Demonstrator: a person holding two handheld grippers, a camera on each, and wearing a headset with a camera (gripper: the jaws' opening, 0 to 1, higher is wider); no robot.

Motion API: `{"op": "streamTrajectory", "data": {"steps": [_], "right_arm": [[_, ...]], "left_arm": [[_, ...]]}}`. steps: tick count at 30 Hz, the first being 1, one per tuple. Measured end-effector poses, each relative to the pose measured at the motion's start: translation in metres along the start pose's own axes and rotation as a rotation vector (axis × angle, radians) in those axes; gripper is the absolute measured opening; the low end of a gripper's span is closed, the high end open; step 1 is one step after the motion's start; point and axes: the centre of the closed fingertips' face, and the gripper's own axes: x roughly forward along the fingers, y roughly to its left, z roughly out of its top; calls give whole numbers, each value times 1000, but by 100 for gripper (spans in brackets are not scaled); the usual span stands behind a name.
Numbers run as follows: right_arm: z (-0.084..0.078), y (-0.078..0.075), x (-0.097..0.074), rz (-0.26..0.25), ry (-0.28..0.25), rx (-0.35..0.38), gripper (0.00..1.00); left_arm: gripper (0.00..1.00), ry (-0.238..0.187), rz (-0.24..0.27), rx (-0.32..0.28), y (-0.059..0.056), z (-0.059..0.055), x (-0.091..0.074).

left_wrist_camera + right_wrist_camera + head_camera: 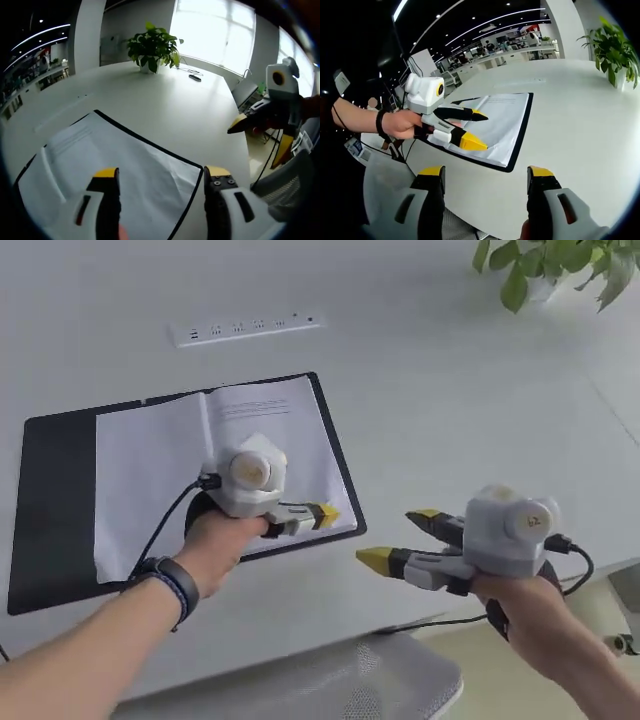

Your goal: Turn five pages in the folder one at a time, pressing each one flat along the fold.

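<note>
The black folder (55,510) lies open on the left of the white bench (450,390), its white pages facing up. The left gripper (318,514) is over the near right corner of the right-hand page (270,420), jaws apart and empty. The right gripper (398,536) hangs to the right of the folder, above the bench's near edge, also spread and empty. A power strip (245,328) lies beyond the folder, and a plant (545,265) stands at the far right.
</note>
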Motion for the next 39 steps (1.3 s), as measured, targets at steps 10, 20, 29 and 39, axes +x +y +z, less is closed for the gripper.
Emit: {"op": "streamTrajectory", "data": {"steps": [10, 20, 29, 39], "right_arm": [[-3, -2, 6, 12, 8, 24, 64], [-1, 1, 16, 39, 6, 32, 62], [8, -7, 25, 46, -12, 40, 61], [32, -19, 55, 84, -74, 130, 56]], "left_arm": [[67, 49, 18, 41, -7, -20, 20], [64, 58, 37, 49, -1, -21, 19], [60, 59, 42, 48, 1, -22, 18], [58, 58, 48, 50, 2, -23, 18]]}}
